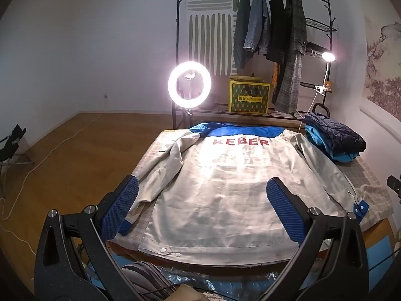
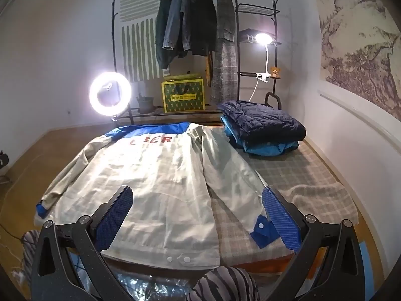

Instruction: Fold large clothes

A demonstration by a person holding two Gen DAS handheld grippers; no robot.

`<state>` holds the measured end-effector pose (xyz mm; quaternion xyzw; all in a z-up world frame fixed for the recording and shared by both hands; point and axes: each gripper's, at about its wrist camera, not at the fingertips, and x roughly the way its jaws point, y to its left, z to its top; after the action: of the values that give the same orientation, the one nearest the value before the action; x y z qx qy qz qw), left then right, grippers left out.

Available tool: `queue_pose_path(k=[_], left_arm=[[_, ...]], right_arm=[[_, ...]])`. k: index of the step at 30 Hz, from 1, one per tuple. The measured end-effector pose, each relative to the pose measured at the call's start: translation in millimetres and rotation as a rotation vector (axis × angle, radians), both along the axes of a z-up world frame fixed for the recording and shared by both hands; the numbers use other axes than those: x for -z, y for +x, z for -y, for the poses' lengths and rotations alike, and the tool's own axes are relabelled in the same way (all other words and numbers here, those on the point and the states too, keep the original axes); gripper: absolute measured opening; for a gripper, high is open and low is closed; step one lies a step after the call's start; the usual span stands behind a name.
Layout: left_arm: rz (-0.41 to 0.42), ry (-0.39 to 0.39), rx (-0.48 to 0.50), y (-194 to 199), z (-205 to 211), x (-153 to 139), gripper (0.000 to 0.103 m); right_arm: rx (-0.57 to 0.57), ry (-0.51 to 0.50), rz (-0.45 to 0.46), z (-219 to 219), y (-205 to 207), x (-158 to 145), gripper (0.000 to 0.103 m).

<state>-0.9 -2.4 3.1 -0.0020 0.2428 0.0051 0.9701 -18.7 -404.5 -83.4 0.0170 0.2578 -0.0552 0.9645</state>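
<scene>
jacket (image 1: 225, 188) lies back-up and spread flat on the checked tabletop (image 2: 300, 175), unfolded; both tools, left (image 1: 203, 208) and right (image 2: 198, 218), hover spread and empty, next pinching a sleeve inward.

black gripper (image 1: 201, 209) frames, silver screws, blue ribbed pads (image 2: 280, 219); possibly striped clothing below.

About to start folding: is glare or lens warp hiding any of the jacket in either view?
Left wrist: ring light blooms, its glare washing out the jacket back below the lettering. Right wrist: same glare on the jacket, first letters unreadable. Both: fisheye bends the edges, corners dark.
</scene>
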Motion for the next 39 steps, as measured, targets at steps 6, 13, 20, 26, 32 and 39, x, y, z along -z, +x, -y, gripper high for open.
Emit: queue_pose_path(k=[6, 13, 20, 26, 32, 39], left_arm=[[-0.007, 0.000, -0.002, 4.4, -4.0, -3.4, 0.103], [0.003, 0.006, -0.004, 5.9, -6.8, -3.8, 0.103], [0.027, 0.011, 0.030, 8.0, -8.3, -3.8, 0.103], [0.053, -0.001, 0.047, 17.3, -17.0, -0.8, 0.103], [0.037, -0.029, 0.092, 31.5, -28.0, 8.3, 0.103], [0.055, -0.060, 0.140, 40.9, -46.8, 5.9, 0.103]], right_arm=[[-0.007, 0.001, 0.007, -3.7, 0.0, -1.2, 0.102], [0.002, -0.012, 0.001, -5.3, -3.5, -1.3, 0.102], [0.039, -0.003, 0.011, -10.4, -10.0, -8.2, 0.102], [0.081, -0.001, 0.025, -21.3, -16.3, -15.0, 0.102], [0.125, -0.026, 0.020, -34.5, -19.5, -18.3, 0.102], [0.160, -0.037, 0.031, -54.8, -20.8, -31.7, 0.102]])
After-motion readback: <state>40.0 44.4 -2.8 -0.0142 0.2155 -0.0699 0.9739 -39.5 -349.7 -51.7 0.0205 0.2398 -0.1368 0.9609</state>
